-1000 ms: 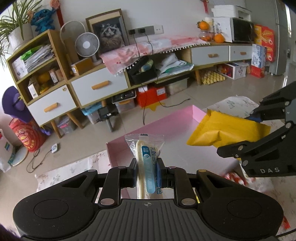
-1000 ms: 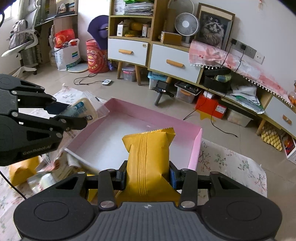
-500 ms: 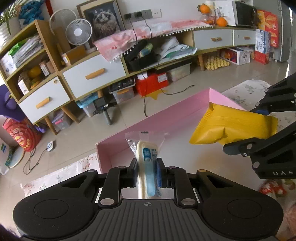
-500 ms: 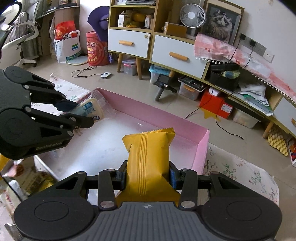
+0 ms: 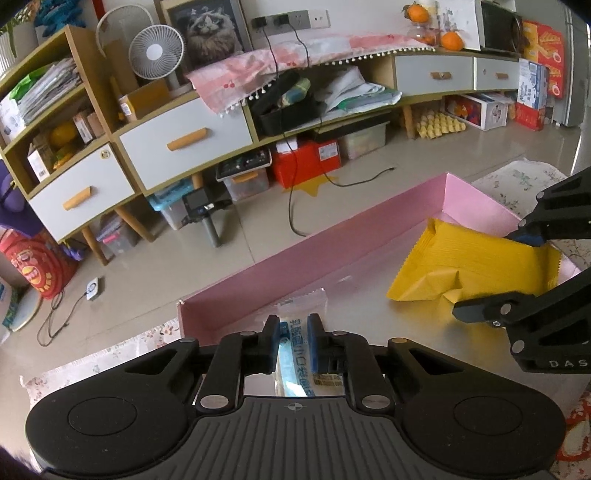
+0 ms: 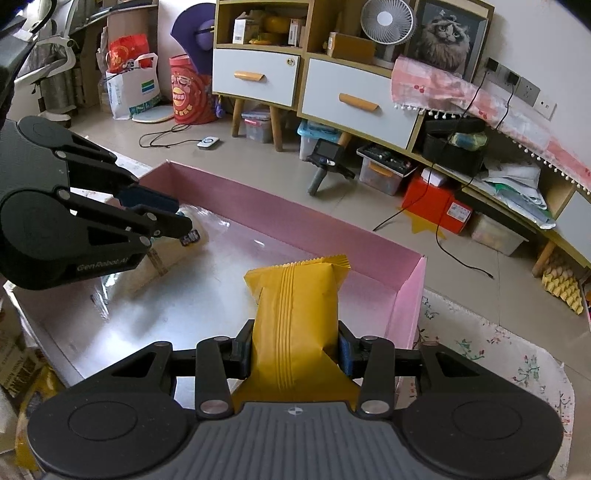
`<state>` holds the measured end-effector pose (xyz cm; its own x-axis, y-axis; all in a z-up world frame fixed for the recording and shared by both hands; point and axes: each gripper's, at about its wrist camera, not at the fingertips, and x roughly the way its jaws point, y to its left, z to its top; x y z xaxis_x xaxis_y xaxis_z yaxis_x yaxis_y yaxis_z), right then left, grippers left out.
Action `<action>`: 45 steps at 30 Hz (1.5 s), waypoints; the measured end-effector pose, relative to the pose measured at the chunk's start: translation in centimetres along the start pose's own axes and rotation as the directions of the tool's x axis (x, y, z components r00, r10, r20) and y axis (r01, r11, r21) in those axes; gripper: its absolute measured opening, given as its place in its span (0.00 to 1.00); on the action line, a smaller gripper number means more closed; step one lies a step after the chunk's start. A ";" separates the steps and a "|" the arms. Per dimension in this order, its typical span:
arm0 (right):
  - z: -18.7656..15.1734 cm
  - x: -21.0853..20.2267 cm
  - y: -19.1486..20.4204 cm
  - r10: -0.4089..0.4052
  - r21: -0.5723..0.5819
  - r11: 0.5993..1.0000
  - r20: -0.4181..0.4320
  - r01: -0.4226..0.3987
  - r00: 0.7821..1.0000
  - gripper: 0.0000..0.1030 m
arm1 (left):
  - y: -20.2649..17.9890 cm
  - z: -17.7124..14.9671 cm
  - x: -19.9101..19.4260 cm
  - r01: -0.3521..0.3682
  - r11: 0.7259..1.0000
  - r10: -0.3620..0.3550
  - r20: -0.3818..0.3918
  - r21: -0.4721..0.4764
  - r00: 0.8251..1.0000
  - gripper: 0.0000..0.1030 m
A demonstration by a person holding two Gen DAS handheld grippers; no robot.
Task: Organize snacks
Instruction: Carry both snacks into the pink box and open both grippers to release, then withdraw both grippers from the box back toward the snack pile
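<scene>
Tongs clamped: left (image 5: 291, 334) on clear snack packet (image 5: 301, 314), right (image 6: 295, 349) on yellow pouch (image 6: 295, 317), over pink tray (image 6: 280, 218).

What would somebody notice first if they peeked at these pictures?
Probably the bright yellow snack packet, pinched in the right gripper above the big pink box. Next, the left gripper squeezing a clear-wrapped snack with blue print over the box's near left corner. Behind, a framed cat picture stands on the cabinet beside a small white fan.
</scene>
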<state>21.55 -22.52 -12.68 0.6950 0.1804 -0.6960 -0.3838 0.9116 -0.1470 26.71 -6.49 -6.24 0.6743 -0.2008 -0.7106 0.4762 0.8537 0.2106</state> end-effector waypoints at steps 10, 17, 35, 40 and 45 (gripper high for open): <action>0.5 -0.6 -0.3 0.008 0.008 1.000 0.032 -0.008 0.999 0.41 | 0.2 0.5 -0.5 0.027 0.999 -0.028 -0.033 -0.026 0.999 0.24; 0.6 -2.6 0.3 0.001 -0.014 1.000 0.044 -0.001 0.999 0.54 | 0.0 0.5 -2.6 0.029 0.999 -0.030 -0.038 -0.046 0.999 0.51; -1.2 -11.4 2.7 -0.036 -0.045 0.998 0.081 0.040 0.996 0.72 | -1.0 -1.5 -12.3 0.051 0.994 -0.051 0.001 -0.098 0.999 0.87; -2.2 -13.4 3.6 -0.041 -0.046 0.998 0.088 0.045 0.995 0.77 | -1.2 -3.0 -14.8 0.061 0.990 -0.060 0.010 -0.128 0.998 0.92; -3.2 -14.9 4.7 -0.047 -0.033 0.998 0.091 0.050 0.995 0.79 | -1.3 -4.7 -17.1 0.057 0.988 -0.057 0.009 -0.143 0.998 0.94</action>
<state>7.43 -22.14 -5.22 0.7648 0.1707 -0.6213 -0.3684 0.9070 -0.2043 11.91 -1.87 2.52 0.6512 -0.2531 -0.7155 0.4285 0.9007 0.0714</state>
